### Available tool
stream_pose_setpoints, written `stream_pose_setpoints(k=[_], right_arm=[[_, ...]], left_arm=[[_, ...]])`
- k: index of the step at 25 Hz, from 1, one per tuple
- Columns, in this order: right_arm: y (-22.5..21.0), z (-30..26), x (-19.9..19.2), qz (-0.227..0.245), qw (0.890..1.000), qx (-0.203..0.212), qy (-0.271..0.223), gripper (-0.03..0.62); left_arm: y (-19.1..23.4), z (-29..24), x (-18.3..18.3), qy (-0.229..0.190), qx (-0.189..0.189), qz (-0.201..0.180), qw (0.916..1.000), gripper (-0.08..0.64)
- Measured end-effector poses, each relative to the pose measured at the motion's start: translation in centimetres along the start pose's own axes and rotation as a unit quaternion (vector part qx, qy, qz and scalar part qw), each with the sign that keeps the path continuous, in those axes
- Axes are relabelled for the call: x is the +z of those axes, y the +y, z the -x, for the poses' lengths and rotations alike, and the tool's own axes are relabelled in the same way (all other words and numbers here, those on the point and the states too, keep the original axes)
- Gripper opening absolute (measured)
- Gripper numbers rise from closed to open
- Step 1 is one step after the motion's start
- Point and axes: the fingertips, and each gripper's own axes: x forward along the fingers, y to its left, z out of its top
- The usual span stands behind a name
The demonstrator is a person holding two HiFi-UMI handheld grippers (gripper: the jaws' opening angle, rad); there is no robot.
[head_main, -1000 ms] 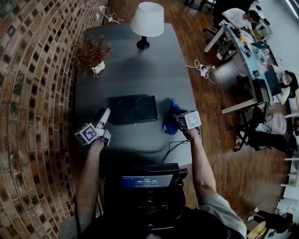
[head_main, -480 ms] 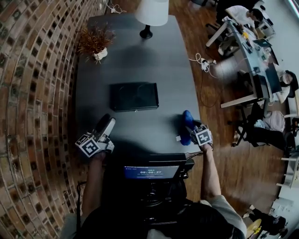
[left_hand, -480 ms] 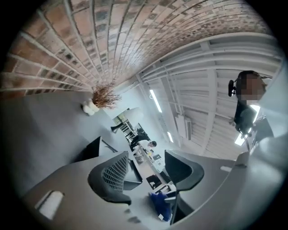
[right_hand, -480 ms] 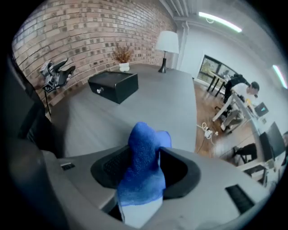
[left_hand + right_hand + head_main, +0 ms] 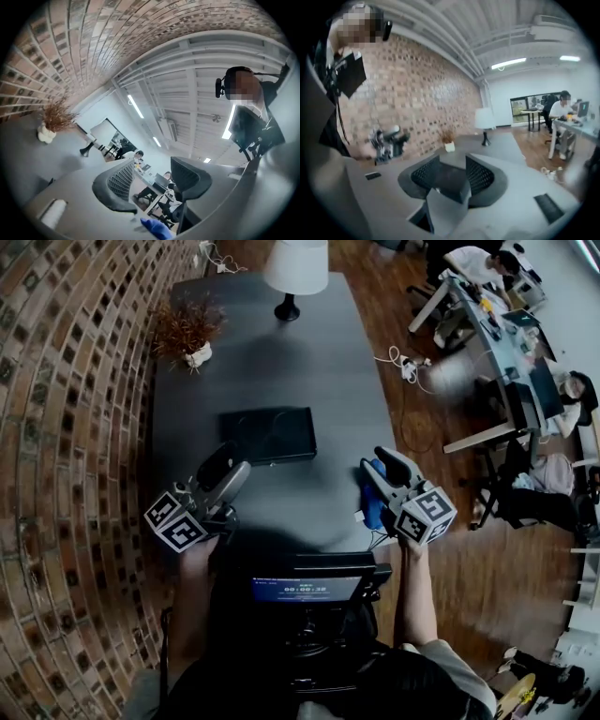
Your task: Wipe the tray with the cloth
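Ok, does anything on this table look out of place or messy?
The blue cloth lies bunched right at the table's right edge, well apart from the tray. It might slip off from there. Nothing looks spilled or damaged.

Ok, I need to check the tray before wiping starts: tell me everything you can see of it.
The tray is a dark, shallow rectangle with rounded corners and a low rim, smooth with a faint sheen. It lies flat midway along the grey table, long side across, with nothing visible on it. Only the table touches it; the blue cloth lies apart, to its right near the table edge.
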Motion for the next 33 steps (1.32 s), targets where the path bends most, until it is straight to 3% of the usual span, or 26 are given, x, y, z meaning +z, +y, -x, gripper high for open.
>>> stream_pose_setpoints(k=[2,4,7,15,33], right_arm=[[3.1,-1.0,4.7,-0.048,0.993,0.047,-0.093,0.175],[5.3,-1.4,8.1,-0.091,0.979,0.087,-0.159,0.168],[7.9,-2.1,10.7,-0.119,0.964,0.132,-0.198,0.162],[12.1,-3.9,10.6,-0.080,0.969,0.165,-0.167,0.150],[10.9,-4.2,8.5,-0.092,0.973,0.154,-0.143,0.150]], left_arm=[[-1.3,-1.0,1.2,-0.008,-0.020,-0.010,0.9997,0.227],[-2.2,-1.4,1.5,-0.011,-0.031,-0.014,0.9994,0.227],[-2.8,-1.2,1.5,-0.011,-0.033,-0.012,0.9993,0.227],[-3.4,-0.4,2.1,-0.023,-0.037,-0.015,0.9990,0.227],[-3.6,-0.2,3.2,-0.059,-0.075,0.027,0.9951,0.202]])
